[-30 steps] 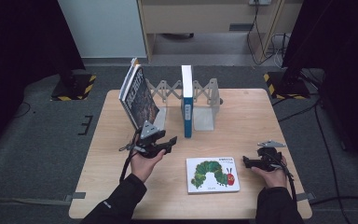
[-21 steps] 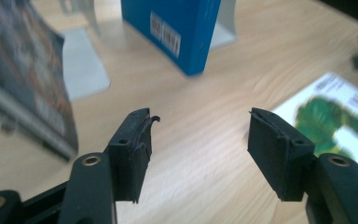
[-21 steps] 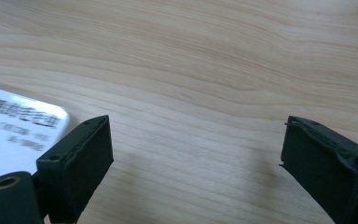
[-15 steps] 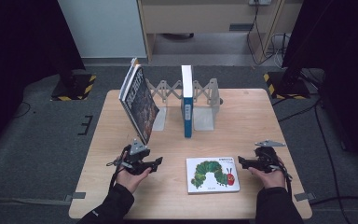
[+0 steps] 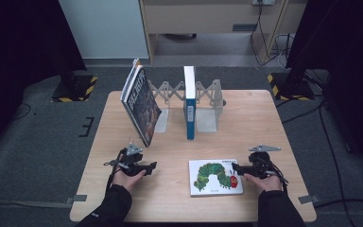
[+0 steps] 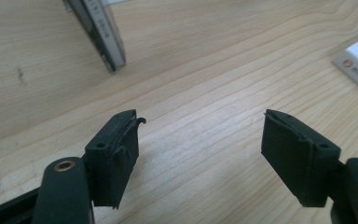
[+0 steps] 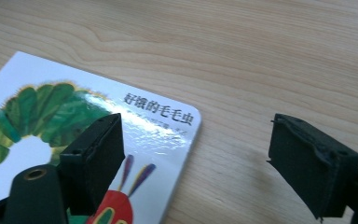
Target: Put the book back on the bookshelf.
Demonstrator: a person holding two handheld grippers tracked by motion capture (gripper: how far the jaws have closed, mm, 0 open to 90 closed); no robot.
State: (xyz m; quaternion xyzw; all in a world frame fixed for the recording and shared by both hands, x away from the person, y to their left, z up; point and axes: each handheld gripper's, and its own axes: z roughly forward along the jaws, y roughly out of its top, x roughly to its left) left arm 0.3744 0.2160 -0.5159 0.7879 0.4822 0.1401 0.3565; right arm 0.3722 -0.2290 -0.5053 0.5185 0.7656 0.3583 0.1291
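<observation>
- Caterpillar book lies flat, unshelved, its corner under the right gripper, whose parted jaws have been closing, gripping nothing.
- Left gripper has been opening, jaws apart over bare table.
- Two books already stand in the rack.

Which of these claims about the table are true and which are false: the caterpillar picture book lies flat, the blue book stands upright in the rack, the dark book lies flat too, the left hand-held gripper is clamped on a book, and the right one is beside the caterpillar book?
1. The caterpillar picture book lies flat on the wooden table. True.
2. The blue book stands upright in the folding book rack. True.
3. The dark-covered book lies flat on the table. False: it stands tilted, leaning at the rack's left end.
4. The left hand-held gripper is clamped on a book. False: its jaws stand apart over bare wood.
5. The right hand-held gripper is at the caterpillar book's edge. True.
</observation>
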